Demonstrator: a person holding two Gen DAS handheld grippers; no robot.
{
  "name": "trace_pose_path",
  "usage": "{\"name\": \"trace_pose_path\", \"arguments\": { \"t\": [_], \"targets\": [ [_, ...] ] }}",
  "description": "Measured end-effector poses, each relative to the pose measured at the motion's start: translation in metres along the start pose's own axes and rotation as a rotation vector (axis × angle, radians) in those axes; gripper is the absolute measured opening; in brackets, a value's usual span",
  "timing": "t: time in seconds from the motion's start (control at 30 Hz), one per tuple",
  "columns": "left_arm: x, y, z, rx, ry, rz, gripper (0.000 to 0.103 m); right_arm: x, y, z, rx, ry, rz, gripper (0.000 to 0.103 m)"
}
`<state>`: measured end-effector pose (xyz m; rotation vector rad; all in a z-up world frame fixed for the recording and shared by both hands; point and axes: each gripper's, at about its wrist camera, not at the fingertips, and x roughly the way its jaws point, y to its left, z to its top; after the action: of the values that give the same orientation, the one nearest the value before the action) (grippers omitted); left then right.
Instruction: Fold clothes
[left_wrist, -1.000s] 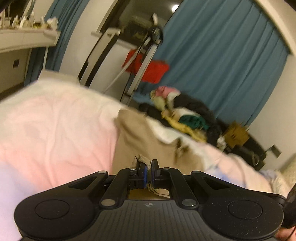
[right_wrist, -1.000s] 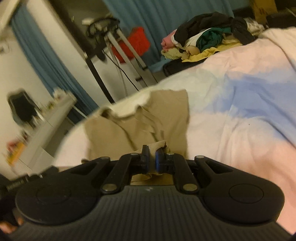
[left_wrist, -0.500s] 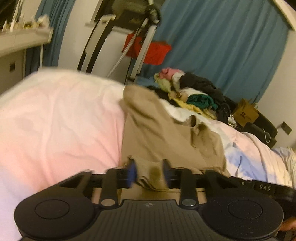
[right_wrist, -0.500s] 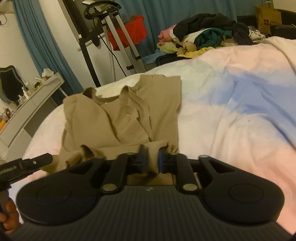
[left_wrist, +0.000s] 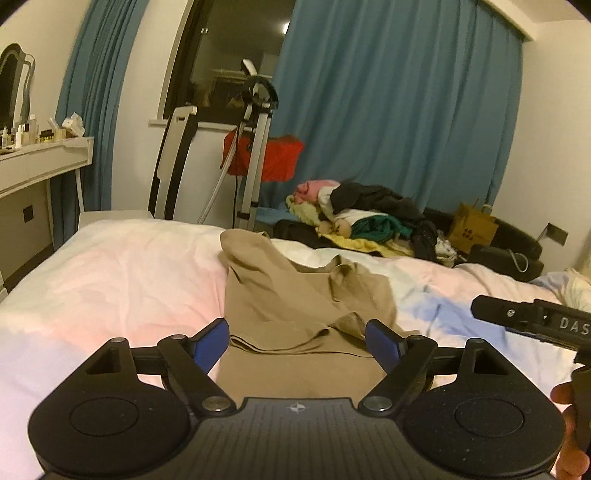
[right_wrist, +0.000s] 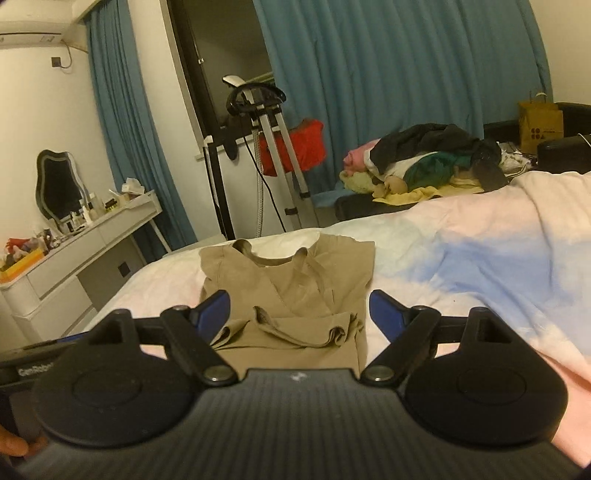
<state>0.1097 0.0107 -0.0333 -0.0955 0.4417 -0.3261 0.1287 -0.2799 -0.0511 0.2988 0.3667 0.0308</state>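
A tan T-shirt (right_wrist: 295, 291) lies on the pink, white and blue bedspread (right_wrist: 480, 266), its sides folded inward and its lower hem doubled up over the body. In the left wrist view the same tan T-shirt (left_wrist: 291, 295) stretches away from my left gripper (left_wrist: 297, 338), which is open above the folded hem with nothing in it. My right gripper (right_wrist: 299, 308) is open too, held just above the near end of the shirt. The tip of the right tool (left_wrist: 532, 317) shows at the right edge of the left wrist view.
A pile of mixed clothes (right_wrist: 424, 162) lies beyond the bed's far edge. A garment steamer stand (right_wrist: 266, 147) with a red cloth stands by the blue curtains (right_wrist: 388, 74). A white dressing table (right_wrist: 74, 243) stands at the left. A brown paper bag (left_wrist: 472, 229) sits at the back right.
Both grippers were shut on the shirt's hem a second ago. They laid it forward over the shirt, opened, and drew back.
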Motion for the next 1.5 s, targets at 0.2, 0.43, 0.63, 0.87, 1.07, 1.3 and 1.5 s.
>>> {"name": "trace_pose_path", "arguments": {
  "t": [0.2, 0.43, 0.63, 0.87, 1.07, 1.3, 1.5],
  "targets": [
    [-0.035, -0.010, -0.005, 0.005, -0.027, -0.006, 0.085, -0.026, 0.008, -0.008, 0.012, -0.016, 0.001, 0.084],
    [-0.043, 0.004, -0.029, -0.142, 0.107, -0.052, 0.086, -0.037, 0.004, -0.025, 0.077, 0.041, -0.028, 0.084],
    [-0.008, 0.040, -0.058, -0.448, 0.358, -0.146, 0.083, -0.001, -0.027, -0.060, 0.491, 0.331, 0.161, 0.085],
    [0.030, 0.079, -0.091, -0.770, 0.434, -0.201, 0.063, 0.035, -0.035, -0.099, 0.743, 0.470, 0.230, 0.085],
    [0.046, 0.104, -0.106, -0.974, 0.380, -0.171, 0.012, 0.044, -0.057, -0.112, 0.883, 0.401, 0.120, 0.057],
    [0.033, 0.103, -0.099, -0.956, 0.283, -0.191, 0.005, 0.034, -0.069, -0.109, 0.870, 0.292, 0.008, 0.012],
    [-0.011, 0.096, -0.081, -0.943, 0.158, -0.264, 0.004, 0.001, -0.054, -0.082, 0.745, 0.190, 0.054, 0.009]
  ]
}}
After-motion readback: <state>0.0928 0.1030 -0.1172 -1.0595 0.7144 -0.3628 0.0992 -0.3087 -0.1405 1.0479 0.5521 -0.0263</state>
